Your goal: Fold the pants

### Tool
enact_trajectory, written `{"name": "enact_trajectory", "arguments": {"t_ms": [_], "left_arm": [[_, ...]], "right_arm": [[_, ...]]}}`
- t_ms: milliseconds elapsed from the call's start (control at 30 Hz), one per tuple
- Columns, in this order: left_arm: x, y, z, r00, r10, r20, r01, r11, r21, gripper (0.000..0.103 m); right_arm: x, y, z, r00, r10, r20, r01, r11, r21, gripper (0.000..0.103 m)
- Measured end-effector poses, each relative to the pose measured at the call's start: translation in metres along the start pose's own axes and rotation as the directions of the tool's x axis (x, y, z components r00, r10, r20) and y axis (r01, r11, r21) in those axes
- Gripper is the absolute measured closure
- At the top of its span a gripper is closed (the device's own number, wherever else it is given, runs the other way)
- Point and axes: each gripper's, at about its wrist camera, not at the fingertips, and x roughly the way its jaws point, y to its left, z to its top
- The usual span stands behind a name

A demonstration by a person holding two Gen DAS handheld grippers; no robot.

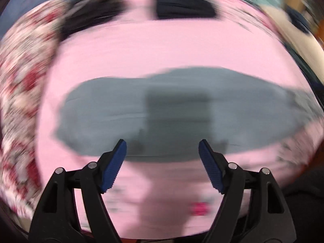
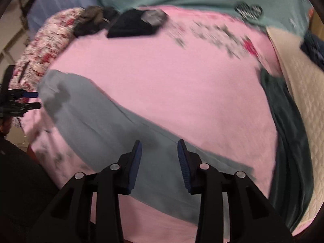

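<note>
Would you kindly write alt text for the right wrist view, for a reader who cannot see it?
Grey pants lie stretched across a pink sheet, with the right gripper open above them and nothing between its fingers. The left gripper shows at the left edge; darker clothes sit beyond.

Grey pants (image 2: 105,125), pink sheet (image 2: 172,81), red-and-white floral fabric (image 1: 22,93), dark green garment (image 2: 287,141), blue-padded black fingers (image 1: 113,168)
</note>
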Motion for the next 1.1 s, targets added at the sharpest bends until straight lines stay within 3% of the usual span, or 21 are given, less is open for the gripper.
{"name": "enact_trajectory", "arguments": {"t_ms": [133,267,400,467,600,667,767,800,833,867,933,1000,1033,1100], "left_arm": [[-0.015,0.093,-0.003,0.996,0.068,0.057,-0.054,0.975,-0.216,0.028],[-0.032,0.146,-0.018,0.992,0.07,0.109,-0.032,0.947,-0.32,0.026],[-0.028,0.17,-0.028,0.99,0.014,0.139,0.033,0.945,-0.327,0.026],[-0.019,0.173,-0.034,0.99,-0.023,0.139,0.066,0.945,-0.319,0.026],[-0.007,0.182,-0.046,0.986,-0.065,0.151,0.11,0.944,-0.311,0.026],[-0.005,0.189,-0.053,0.982,-0.097,0.16,0.144,0.938,-0.315,0.026],[0.002,0.202,-0.061,0.976,-0.141,0.166,0.192,0.918,-0.347,0.026],[0.003,0.204,-0.062,0.976,-0.144,0.165,0.194,0.916,-0.351,0.026],[0.005,0.208,-0.062,0.976,-0.139,0.165,0.191,0.916,-0.354,0.026],[0.005,0.21,-0.061,0.976,-0.138,0.169,0.19,0.917,-0.351,0.026],[0.004,0.214,-0.058,0.972,-0.145,0.185,0.202,0.918,-0.343,0.026],[0.006,0.217,-0.052,0.967,-0.167,0.191,0.224,0.915,-0.336,0.024],[0.009,0.216,-0.047,0.967,-0.175,0.188,0.229,0.919,-0.322,0.023],[0.014,0.212,-0.037,0.968,-0.175,0.178,0.221,0.931,-0.291,0.023]], "right_arm": [[0.017,0.082,0.043,0.985,0.148,0.091,-0.146,0.989,-0.029,0.065],[0.061,0.19,0.099,0.947,0.299,0.114,-0.291,0.953,-0.083,0.065],[0.109,0.284,0.17,0.884,0.465,0.046,-0.451,0.876,-0.172,0.06],[0.146,0.33,0.208,0.857,0.511,-0.062,-0.509,0.825,-0.244,0.059],[0.235,0.393,0.258,0.833,0.434,-0.344,-0.535,0.79,-0.299,0.059],[0.273,0.42,0.268,0.797,0.364,-0.481,-0.557,0.751,-0.354,0.059],[0.308,0.446,0.263,0.742,0.246,-0.624,-0.582,0.699,-0.416,0.059],[0.315,0.451,0.259,0.729,0.211,-0.651,-0.586,0.684,-0.435,0.066],[0.321,0.458,0.254,0.718,0.174,-0.674,-0.588,0.669,-0.454,0.088],[0.322,0.465,0.25,0.702,0.15,-0.696,-0.601,0.649,-0.467,0.094],[0.305,0.477,0.252,0.728,0.176,-0.663,-0.619,0.585,-0.524,0.1],[0.294,0.483,0.266,0.746,0.262,-0.612,-0.626,0.59,-0.51,0.1],[0.298,0.485,0.266,0.775,0.251,-0.58,-0.596,0.596,-0.538,0.1],[0.319,0.485,0.258,0.801,0.193,-0.567,-0.546,0.623,-0.56,0.1]]}}
